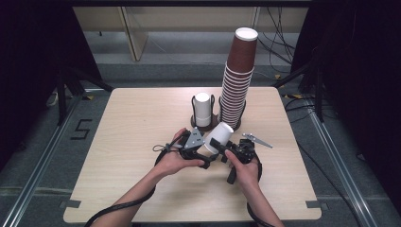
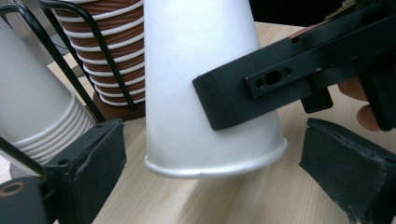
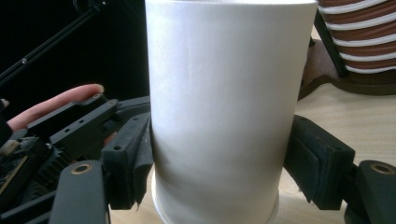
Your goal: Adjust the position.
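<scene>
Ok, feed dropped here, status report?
Right gripper clamped on white paper cup. Left gripper open around its rim, not touching. Brown cup stack close behind.

Overhead light, counter (image 1: 142,142) evenly lit, surroundings black; close-ups sharp, soft shadow under white cup (image 2: 205,93), no glare.

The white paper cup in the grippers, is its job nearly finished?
Partly. Already done: a stack of white paper cups sits in the black wire holder, beside the tall stack of brown paper cups. In hand: the right gripper clamps one white paper cup, tilted above the wooden table; the left gripper is open around its rim. Left: it probably still goes onto the white stack.
</scene>
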`<state>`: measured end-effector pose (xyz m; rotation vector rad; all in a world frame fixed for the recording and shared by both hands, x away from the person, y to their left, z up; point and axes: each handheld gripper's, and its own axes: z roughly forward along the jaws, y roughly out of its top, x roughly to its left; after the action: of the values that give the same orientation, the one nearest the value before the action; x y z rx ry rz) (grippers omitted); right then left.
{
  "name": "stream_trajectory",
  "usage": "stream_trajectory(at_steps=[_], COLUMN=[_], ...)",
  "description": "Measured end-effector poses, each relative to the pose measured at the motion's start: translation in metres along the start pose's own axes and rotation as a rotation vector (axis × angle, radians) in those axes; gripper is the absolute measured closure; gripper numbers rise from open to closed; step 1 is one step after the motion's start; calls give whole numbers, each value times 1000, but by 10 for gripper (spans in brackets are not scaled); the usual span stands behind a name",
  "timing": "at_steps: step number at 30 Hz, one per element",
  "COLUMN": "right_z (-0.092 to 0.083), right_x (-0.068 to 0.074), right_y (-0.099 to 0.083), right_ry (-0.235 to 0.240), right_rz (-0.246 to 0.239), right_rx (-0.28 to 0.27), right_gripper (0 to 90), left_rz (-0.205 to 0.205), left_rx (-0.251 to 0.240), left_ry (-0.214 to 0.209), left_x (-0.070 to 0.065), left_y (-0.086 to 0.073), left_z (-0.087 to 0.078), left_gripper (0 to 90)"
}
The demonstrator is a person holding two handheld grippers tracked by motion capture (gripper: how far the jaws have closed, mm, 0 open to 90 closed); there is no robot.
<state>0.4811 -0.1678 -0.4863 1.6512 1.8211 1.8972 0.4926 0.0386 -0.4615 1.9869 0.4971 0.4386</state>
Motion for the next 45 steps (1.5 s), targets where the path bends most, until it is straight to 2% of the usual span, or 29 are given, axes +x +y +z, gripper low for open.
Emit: stream_trajectory(at_steps=[6,9,21,33,37,42,45], right_z=[0,1,3,5,6,4,3], right_x=[1,2,5,5,7,9,9], right_y=[0,0,-2,-1,-1,2,4], right_ry=[3,11,23,30,26,45,57], right_rz=[-3,-4,5,7,-3,-19,-38], right_rx=[0,-1,1,16,22,26,31], right_gripper=[294,294,291,203,153,111,99], left_rz=[16,3,5,46,49,28,34], left_rx=[15,5,5,19,18,-10,-2], left_ry=[-8,-13,-18,-23,-24,-13,-10], left_x=[2,1,2,4,5,6,8], left_y=[-2,-3,-3,-3,-3,-2,-1], left_z=[5,8,10,4,1,-2,-4], left_gripper=[87,95,129,230,239,248,250])
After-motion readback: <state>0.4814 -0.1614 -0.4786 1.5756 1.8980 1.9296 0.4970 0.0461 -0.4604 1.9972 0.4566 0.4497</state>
